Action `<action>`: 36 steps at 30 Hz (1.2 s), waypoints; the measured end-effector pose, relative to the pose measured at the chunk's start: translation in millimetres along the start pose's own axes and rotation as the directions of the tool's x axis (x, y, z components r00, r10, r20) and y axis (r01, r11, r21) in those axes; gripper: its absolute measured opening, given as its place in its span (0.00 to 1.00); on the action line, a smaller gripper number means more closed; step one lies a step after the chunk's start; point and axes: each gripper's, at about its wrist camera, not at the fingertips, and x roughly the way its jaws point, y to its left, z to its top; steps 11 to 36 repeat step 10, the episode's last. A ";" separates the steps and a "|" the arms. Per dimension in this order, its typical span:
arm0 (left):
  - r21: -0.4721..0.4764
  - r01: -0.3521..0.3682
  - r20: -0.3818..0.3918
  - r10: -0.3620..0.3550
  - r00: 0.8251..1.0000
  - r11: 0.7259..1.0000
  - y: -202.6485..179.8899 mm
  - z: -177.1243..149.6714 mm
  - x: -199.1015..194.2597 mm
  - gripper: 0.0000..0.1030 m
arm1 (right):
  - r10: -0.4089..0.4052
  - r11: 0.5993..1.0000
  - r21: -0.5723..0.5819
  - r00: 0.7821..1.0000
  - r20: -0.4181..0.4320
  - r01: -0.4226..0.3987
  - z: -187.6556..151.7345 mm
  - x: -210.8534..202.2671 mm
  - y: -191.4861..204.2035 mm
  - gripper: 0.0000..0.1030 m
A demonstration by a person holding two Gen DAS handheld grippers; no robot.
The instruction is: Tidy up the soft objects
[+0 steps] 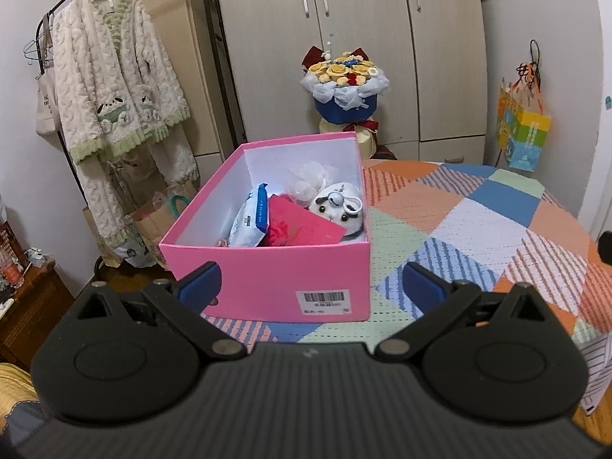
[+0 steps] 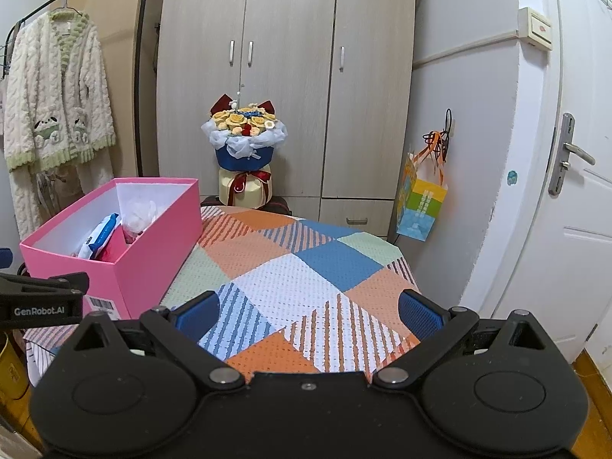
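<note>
1. The pink box (image 1: 267,267) sat at the table's left edge on the patchwork cloth (image 1: 478,222). It already held a plush toy (image 1: 340,210), a wipes pack (image 1: 248,222), a red item (image 1: 302,225) and a white puff (image 1: 310,179).
2. No loose soft object showed on the cloth, so the sensible step seemed to be checking that nothing remained.
3. The left gripper (image 1: 311,287) hovered level before the box's near wall, jaws spread wide, holding nothing.
4. The right gripper (image 2: 308,311) hovered over bare cloth, jaws likewise spread and empty.
</note>
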 end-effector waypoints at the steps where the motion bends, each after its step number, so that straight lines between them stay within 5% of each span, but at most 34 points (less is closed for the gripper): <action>1: -0.001 0.004 0.002 -0.004 1.000 1.000 0.2 -0.2 -0.5 0.99 | -0.001 1.000 0.001 1.000 -0.001 0.001 0.0 0.4 -0.3 0.98; 36: -0.001 0.014 0.011 -0.014 1.000 1.000 -2.0 -0.5 -3.6 0.99 | -0.006 1.000 0.008 1.000 -0.004 0.006 -1.9 0.9 -2.5 0.98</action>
